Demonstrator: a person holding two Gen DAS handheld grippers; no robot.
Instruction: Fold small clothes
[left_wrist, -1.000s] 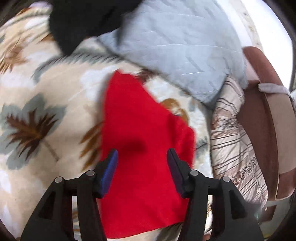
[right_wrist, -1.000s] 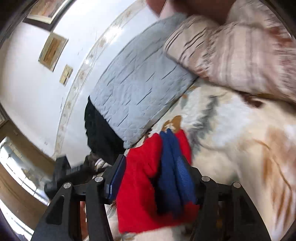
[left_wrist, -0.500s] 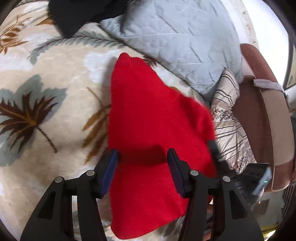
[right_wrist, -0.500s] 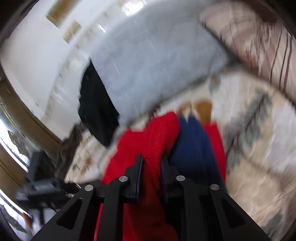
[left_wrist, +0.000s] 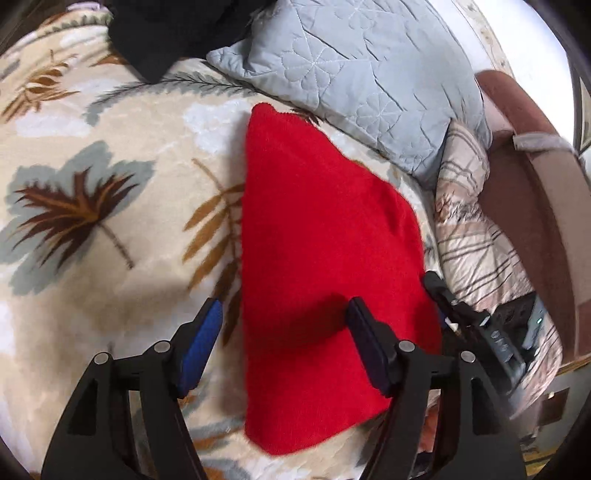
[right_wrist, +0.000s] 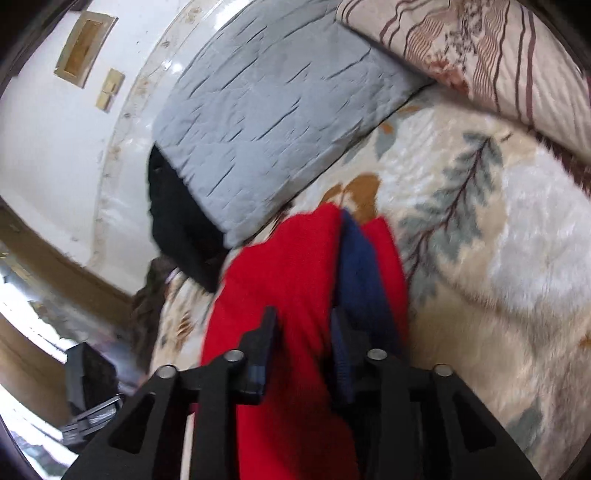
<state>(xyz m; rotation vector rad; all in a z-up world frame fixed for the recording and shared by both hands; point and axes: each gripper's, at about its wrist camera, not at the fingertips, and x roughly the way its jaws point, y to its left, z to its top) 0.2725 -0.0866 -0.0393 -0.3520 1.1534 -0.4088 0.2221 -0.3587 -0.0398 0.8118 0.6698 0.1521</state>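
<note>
One red knit garment (left_wrist: 325, 266) lies folded on the leaf-patterned blanket (left_wrist: 92, 221), a navy layer (right_wrist: 360, 266) showing along its fold. My left gripper (left_wrist: 284, 343) hovers over its near edge, fingers spreading wide, gripping nothing. My right gripper (right_wrist: 301, 354) straddles the red fold, fingers opening, cloth between them. Behind it lies a grey quilted pillow (left_wrist: 362, 81).

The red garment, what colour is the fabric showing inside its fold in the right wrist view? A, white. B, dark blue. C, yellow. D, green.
B: in the right wrist view a dark blue band shows between two layers of the red garment, just ahead of the right gripper, whose jaws are opening with the red fabric between them.
</note>
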